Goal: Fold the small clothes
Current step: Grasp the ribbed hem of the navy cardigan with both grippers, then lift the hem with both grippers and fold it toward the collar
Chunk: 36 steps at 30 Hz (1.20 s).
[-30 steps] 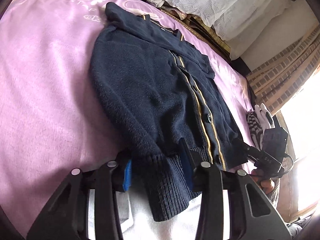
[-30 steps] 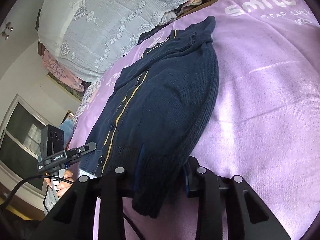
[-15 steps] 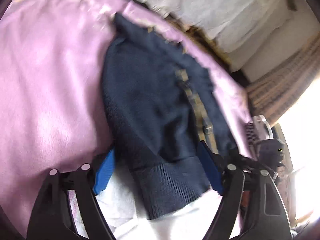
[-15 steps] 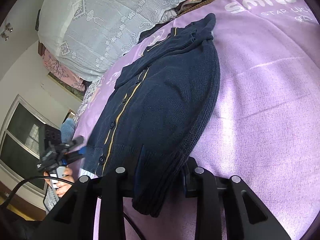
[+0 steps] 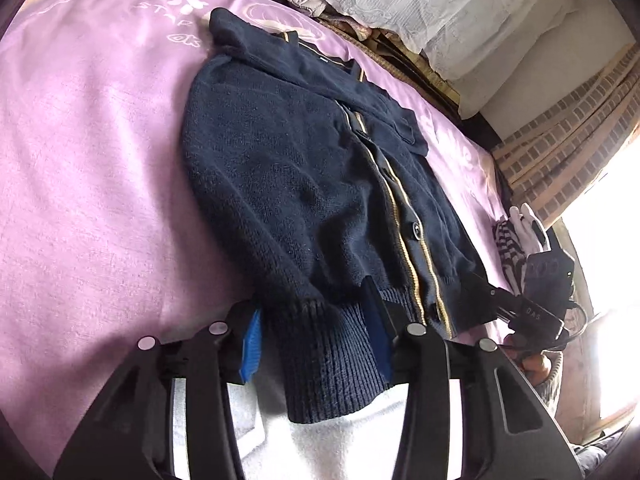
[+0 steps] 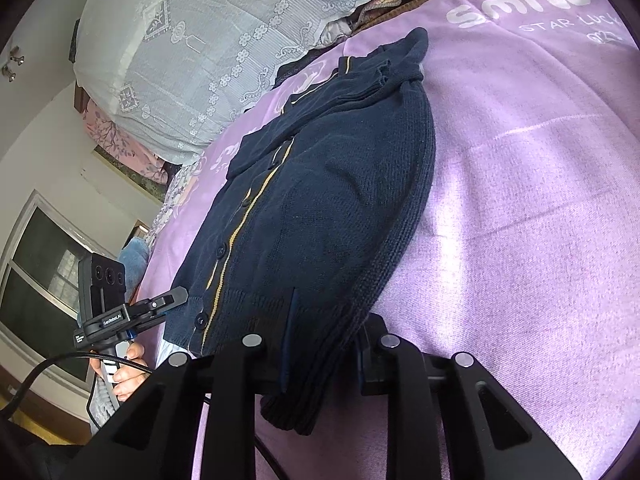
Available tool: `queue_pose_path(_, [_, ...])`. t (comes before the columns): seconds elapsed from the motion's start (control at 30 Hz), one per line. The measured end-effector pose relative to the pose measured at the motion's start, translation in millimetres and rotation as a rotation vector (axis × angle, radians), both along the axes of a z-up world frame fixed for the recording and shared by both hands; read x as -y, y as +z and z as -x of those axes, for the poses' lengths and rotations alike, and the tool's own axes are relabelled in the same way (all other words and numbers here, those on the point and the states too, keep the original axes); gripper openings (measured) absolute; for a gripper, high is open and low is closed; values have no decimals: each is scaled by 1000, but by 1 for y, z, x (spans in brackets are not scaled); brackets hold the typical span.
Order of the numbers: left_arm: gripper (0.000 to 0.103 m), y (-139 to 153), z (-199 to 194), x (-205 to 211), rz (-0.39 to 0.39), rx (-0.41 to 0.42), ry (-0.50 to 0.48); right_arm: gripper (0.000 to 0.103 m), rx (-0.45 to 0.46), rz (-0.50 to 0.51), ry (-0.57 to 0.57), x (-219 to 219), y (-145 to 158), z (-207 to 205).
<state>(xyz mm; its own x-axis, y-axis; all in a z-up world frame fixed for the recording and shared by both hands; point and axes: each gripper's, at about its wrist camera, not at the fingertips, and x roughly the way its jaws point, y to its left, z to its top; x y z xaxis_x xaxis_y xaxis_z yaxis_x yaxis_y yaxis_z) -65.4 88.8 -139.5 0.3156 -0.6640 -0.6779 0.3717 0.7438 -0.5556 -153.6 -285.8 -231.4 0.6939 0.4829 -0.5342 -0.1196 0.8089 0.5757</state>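
A lace-covered pillow (image 6: 224,52) lay at the head of the purple blanket (image 6: 540,208), and striped fabric (image 5: 509,248) sat past the far edge. The navy cardigan (image 5: 320,184) lay flat on the blanket, buttoned, sleeves folded in. The left gripper (image 5: 316,344) was clamped on the ribbed hem at one corner. The right gripper (image 6: 324,356) was clamped on the hem at the other corner, both held low at the near edge
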Motion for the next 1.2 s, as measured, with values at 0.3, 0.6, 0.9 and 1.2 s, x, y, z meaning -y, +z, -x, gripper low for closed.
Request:
queue_pose_path(0.3, [13,8,4,5,-18,75,16,13,25,-2,-3,-2,3,2])
queue_pose_path(0.6, [11,37,6,7,-19,169,34,11,105,-31,-5,-2,28,9])
queue_pose_path(0.9, [11,81,-4,11,-25,256,74,10,165,-71,-19,3,70,1])
queue_pose_path(1.2, [11,111,-25,19,2,317,121,10,203,-167,-53,12,101,-20])
